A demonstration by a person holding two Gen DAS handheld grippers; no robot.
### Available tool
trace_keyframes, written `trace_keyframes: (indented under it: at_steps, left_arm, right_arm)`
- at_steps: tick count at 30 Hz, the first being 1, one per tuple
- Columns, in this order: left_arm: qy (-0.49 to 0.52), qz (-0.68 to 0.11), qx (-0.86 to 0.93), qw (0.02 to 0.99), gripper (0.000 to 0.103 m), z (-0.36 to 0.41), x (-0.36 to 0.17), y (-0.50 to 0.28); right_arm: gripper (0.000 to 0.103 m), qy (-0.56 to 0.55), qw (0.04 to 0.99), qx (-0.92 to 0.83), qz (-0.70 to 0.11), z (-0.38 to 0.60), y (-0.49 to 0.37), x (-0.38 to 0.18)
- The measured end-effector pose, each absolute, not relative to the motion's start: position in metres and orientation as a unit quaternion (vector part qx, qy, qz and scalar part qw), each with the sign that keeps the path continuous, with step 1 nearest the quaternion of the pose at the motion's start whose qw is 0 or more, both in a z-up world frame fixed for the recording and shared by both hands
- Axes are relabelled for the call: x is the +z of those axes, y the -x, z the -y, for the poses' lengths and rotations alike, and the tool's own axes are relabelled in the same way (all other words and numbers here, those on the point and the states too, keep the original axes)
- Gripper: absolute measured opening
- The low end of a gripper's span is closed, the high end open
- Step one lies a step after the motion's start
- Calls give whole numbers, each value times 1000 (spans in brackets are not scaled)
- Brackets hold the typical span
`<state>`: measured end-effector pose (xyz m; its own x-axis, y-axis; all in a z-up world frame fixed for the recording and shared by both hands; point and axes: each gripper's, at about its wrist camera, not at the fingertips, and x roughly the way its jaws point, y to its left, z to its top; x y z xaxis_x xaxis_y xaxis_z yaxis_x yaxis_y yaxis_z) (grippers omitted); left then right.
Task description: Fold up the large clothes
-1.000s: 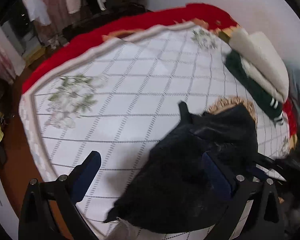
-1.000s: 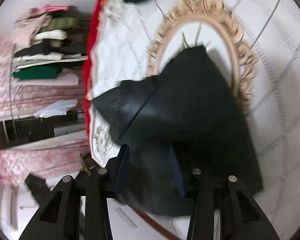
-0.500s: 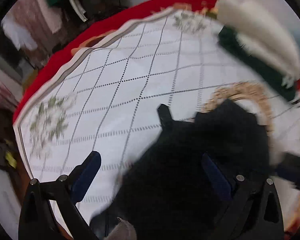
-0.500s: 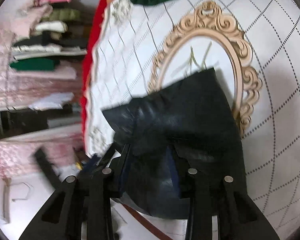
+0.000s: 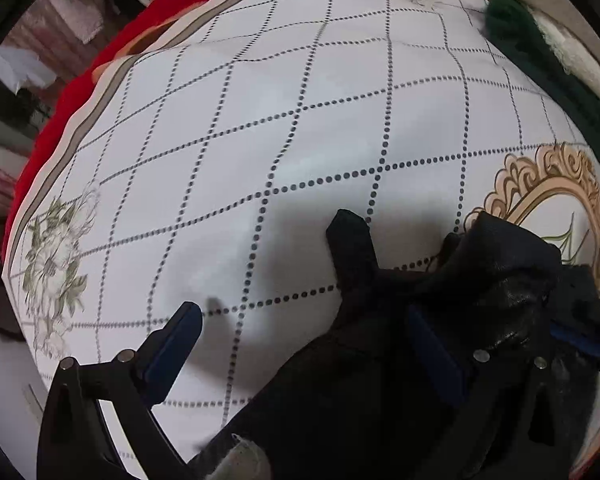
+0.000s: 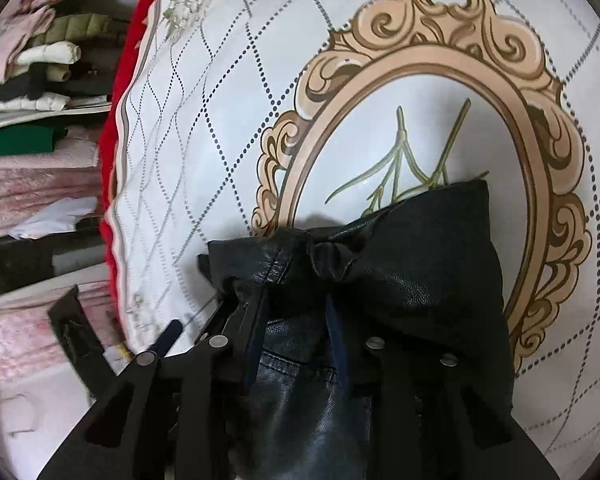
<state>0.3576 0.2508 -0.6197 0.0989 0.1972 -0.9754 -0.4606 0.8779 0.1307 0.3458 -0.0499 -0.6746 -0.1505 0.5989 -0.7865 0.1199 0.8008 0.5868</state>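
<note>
Low in both wrist views, a black leather garment (image 6: 380,280) lies bunched on a white quilted bedspread (image 5: 300,120). Right gripper (image 6: 296,344) has just been closing, its jaws narrow around a leather fold. Left gripper (image 5: 308,344) gapes wide, holding nothing. Judged risk: slick leather slips free, or the bunched fold creases crooked.

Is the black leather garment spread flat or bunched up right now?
Bunched up. The black leather garment sits gathered in folds and creases on the patterned sheet, not flat.
</note>
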Motion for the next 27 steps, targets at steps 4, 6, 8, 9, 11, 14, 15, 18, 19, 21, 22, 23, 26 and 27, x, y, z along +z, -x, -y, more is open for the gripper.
trace_keyframes:
  at_steps: [4, 6, 8, 9, 11, 14, 15, 18, 19, 21, 22, 23, 26, 27]
  left_arm:
    - [121, -601, 230, 756, 103, -248, -573, -333]
    - [111, -586, 237, 767, 103, -236, -551, -313]
    - [92, -576, 245, 775, 103, -221, -542, -297]
    - [80, -574, 248, 776, 103, -213, -543, -294]
    - [42, -582, 261, 769, 103, -205, -560, -290]
    - [43, -612, 260, 746, 103, -209, -601, -294]
    - [53, -613, 258, 745, 103, -213, -607, -292]
    - [74, -610, 248, 749, 103, -223, -611, -290]
    - [76, -610, 246, 750, 103, -224, -612, -290]
    - [85, -608, 239, 752, 103, -227, -613, -289]
    - [90, -607, 235, 754, 103, -229, -614, -288]
    - [96, -606, 231, 755, 103, -232, -615, -287]
    - [108, -604, 226, 756, 103, -237, -620, -286]
    - [112, -604, 225, 756, 103, -239, -621, -286]
  right_arm:
    - [40, -291, 568, 258, -725, 80, -343, -643]
    - [75, -265, 599, 264, -708, 104, -334, -623]
    - [84, -222, 634, 253, -696, 132, -319, -610]
    - [84, -209, 638, 249, -698, 140, -313, -611]
    - [84, -197, 633, 254, -705, 159, -301, -621]
    - [84, -230, 605, 281, -709, 172, -293, -658]
    - [84, -254, 587, 300, -708, 174, -291, -674]
    - [84, -290, 551, 334, -707, 166, -289, -714]
    - [84, -304, 545, 354, -697, 163, -290, -722]
    - [84, -324, 535, 394, -674, 154, -296, -727]
    - [86, -328, 529, 405, -670, 149, -298, -729]
    - [86, -326, 527, 410, -670, 141, -301, -730]
    - [86, -302, 528, 409, -681, 111, -305, -727]
    - [86, -300, 527, 409, -682, 105, -304, -724]
